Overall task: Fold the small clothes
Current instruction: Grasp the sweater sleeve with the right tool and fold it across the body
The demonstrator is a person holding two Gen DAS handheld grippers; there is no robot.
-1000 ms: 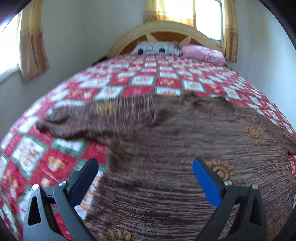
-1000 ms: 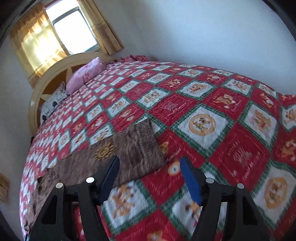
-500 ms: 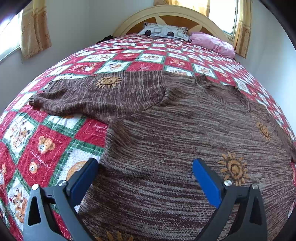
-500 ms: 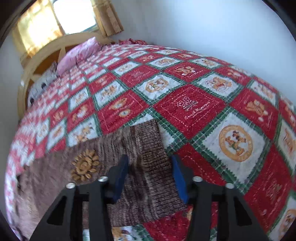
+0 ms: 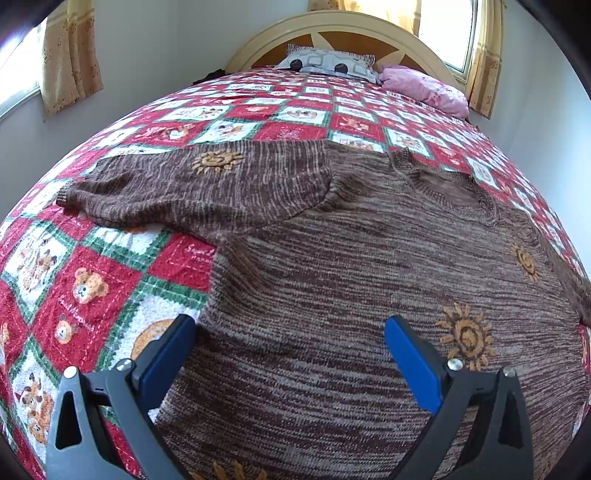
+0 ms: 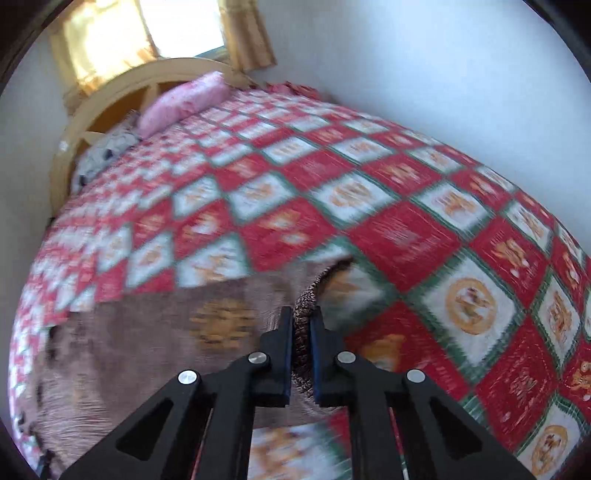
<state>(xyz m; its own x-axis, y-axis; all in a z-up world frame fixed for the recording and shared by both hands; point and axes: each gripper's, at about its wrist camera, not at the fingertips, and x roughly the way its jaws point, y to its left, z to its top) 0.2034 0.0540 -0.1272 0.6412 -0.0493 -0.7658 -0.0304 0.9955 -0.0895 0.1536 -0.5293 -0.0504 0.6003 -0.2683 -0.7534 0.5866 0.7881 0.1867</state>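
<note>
So the brown knit sweater (image 5: pixel 351 266) is spread flat on the bed, lying on a red, white and green patchwork quilt (image 5: pixel 92 288) with teddy bears and orange medallions in the squares. It has orange sun motifs stitched on it, one on the sleeve (image 5: pixel 207 184) that sticks out to the side and a couple more on the body. Neckline points toward the headboard (image 5: pixel 343 27).

Writing-wise, one red quilt square right at the sweater's edge has white cursive stitched into it, but the sweater covers most of it and I can't make out the words. No brand tags visible on the knit.

Left gripper (image 5: pixel 290 356) has its blue-padded jaws spread wide, hovering low over the lower body of the sweater, with one finger over the quilt just past the garment's side edge. Not pinching anything.

Right gripper (image 6: pixel 302 325) is clamped down tight on the cuff end of the other sleeve (image 6: pixel 308 299), fabric bunched between the pads. That view is pretty motion-blurred.

A gray patterned pillow (image 5: pixel 328 62) and a pink pillow (image 5: pixel 424 88) sit up by the headboard, with yellowish curtains (image 5: pixel 70 55) at the windows.
</note>
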